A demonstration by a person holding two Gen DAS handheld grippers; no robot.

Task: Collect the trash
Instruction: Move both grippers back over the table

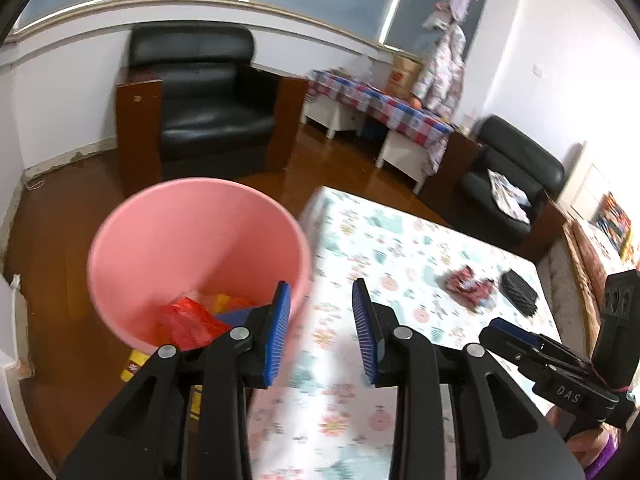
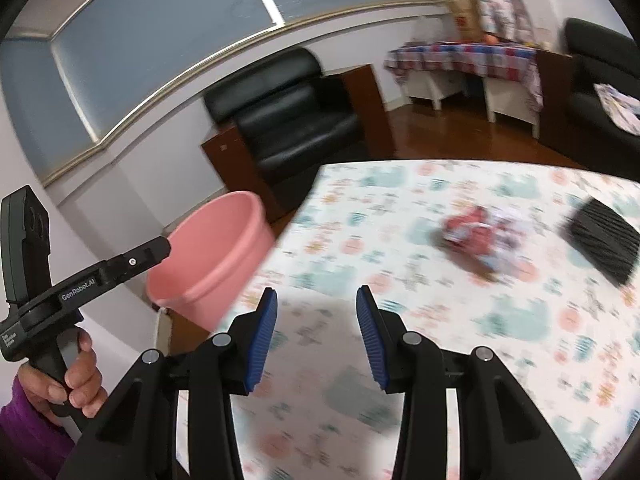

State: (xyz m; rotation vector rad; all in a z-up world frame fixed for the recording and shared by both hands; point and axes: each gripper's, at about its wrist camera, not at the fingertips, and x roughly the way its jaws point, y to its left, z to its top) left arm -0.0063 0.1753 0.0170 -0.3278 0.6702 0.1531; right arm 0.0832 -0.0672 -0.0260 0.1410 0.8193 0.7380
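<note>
Two hand-held tools over a table [image 2: 460,344] covered by a patterned cloth. The left tool [image 1: 322,332] hangs above the table's edge beside a pink bin [image 1: 192,240], its jaws wide apart and holding nothing. The right tool [image 2: 316,336] hangs over the table, jaws likewise wide and empty, pointed toward the remaining trash; motion blur suggests it is travelling.

The bin stands on the wooden floor just beside the table's corner, probably so that items lifted from the cloth need only a short carry. It holds several pieces: a red wrapper [image 1: 188,320], something yellow-orange and something blue; the exact number cannot be told. A yellow packet [image 1: 134,364] lies on the floor touching the bin's base, judged to be trash as well.

On the table, two items remain, well apart from the bin and near each other: one crumpled red-and-white wrapper [image 2: 476,236] and one flat black ribbed object [image 2: 604,240]. The wrapper lies nearer the right tool, so it is judged the next target.

Counts: two tools, one bin, two items on the table, one on the floor.
</note>
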